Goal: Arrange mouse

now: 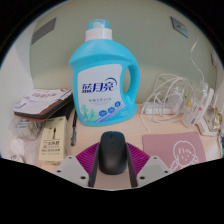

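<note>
A black computer mouse (112, 155) lies lengthwise between my two fingers, its nose pointing away from me. My gripper (112, 148) is shut on the mouse: the magenta pads (88, 157) press against both of its sides with no gap showing. The mouse is low over the beige table (150, 128). I cannot tell whether it rests on the table or is lifted. A pink mouse mat (178, 152) with a pale drawing lies just to the right of the fingers.
A big blue detergent bottle (101, 88) stands just beyond the mouse. White cables and a power strip (182, 100) lie to the right behind the mat. A small carton (52, 140) and a packet on papers (40, 100) are to the left.
</note>
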### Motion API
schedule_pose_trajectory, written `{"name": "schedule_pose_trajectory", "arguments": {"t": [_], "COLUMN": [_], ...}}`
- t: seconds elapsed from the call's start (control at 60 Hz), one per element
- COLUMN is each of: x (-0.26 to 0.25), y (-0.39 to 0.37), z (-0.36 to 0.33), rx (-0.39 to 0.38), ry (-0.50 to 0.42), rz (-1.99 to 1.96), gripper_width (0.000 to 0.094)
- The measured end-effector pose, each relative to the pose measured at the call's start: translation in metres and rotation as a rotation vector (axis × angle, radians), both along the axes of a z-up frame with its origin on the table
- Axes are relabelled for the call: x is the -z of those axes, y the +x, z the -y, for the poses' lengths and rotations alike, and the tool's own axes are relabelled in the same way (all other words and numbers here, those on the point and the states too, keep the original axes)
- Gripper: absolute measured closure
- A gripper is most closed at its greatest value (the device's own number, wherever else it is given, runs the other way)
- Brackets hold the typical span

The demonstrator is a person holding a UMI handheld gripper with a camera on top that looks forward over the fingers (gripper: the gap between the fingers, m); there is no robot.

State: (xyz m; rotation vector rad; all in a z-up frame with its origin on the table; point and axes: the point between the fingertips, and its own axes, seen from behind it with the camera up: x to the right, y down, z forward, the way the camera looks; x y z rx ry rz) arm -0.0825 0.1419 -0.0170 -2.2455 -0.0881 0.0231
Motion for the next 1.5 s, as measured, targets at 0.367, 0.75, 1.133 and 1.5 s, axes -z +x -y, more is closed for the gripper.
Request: {"name": "schedule_pose_trajectory", "arguments": {"t": [0.367,0.75,1.133,1.5], "x": [-0.078,-0.164,-0.007,-0.096], "y": [-0.017,0.154,0.206,0.198], "z": [0.019,0.037,0.051,0.127], "rx": [-0.07,0.047,0.035,0.067], "ry": [0.102,0.219,-0.022,0.022], "rz": [-0.06,-0.056,-0.013,0.015], "gripper_width": [0.0582,0.0585,0.0449,0.0082]}}
